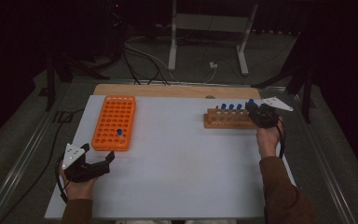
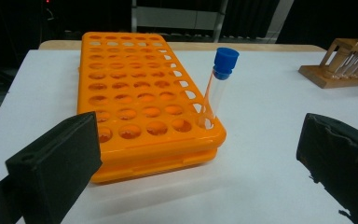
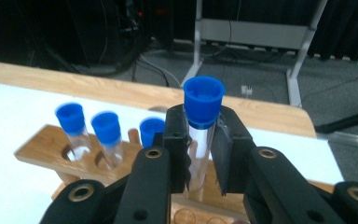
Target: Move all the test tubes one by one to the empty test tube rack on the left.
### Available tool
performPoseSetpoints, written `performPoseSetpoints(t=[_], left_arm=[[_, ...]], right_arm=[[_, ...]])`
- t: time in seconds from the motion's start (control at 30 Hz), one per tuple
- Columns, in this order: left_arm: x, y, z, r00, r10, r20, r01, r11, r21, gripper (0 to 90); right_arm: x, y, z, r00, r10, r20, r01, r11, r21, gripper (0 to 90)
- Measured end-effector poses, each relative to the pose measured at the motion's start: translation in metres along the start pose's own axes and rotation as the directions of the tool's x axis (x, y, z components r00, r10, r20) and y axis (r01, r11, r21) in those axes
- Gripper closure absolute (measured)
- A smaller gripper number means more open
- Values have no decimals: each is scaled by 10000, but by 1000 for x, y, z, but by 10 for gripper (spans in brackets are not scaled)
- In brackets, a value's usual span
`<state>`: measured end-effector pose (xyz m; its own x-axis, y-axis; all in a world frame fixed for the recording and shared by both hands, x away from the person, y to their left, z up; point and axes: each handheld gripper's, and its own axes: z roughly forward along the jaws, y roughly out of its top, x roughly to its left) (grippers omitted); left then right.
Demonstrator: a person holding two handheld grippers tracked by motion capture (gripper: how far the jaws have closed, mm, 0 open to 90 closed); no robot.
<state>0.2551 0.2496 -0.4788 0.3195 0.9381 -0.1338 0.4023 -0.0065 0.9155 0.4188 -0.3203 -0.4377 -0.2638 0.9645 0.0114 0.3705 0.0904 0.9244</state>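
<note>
Blue-capped tube (image 3: 201, 135) sits clamped between my right claw's (image 3: 200, 149) jaws, above the wooden rack (image 3: 42, 149) at the frame's lower middle. My left claw (image 2: 191, 154) hangs wide open and empty, low in the frame before the orange rack (image 2: 135, 93), where one tube (image 2: 218, 84) stands in the near right corner.

A white table (image 1: 177, 158) with a bare wooden strip (image 1: 168, 90) along its far edge. Beyond it, grey floor, a white metal frame (image 1: 209, 32), tangled cables (image 1: 140, 60), perhaps a small plug (image 1: 213, 66).
</note>
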Motion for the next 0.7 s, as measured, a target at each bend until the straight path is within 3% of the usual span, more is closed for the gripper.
performPoseSetpoints(t=[0.5, 0.7], left_arm=[[-2, -1, 2, 9999, 111, 5, -111, 9999, 13, 7], [-4, 0, 3, 9998, 182, 109, -182, 9998, -4, 6]], right_arm=[[8, 16, -30, 9967, -642, -505, 611, 9963, -607, 767], [17, 15, -36, 9927, -805, -902, 762, 9958, -505, 767]])
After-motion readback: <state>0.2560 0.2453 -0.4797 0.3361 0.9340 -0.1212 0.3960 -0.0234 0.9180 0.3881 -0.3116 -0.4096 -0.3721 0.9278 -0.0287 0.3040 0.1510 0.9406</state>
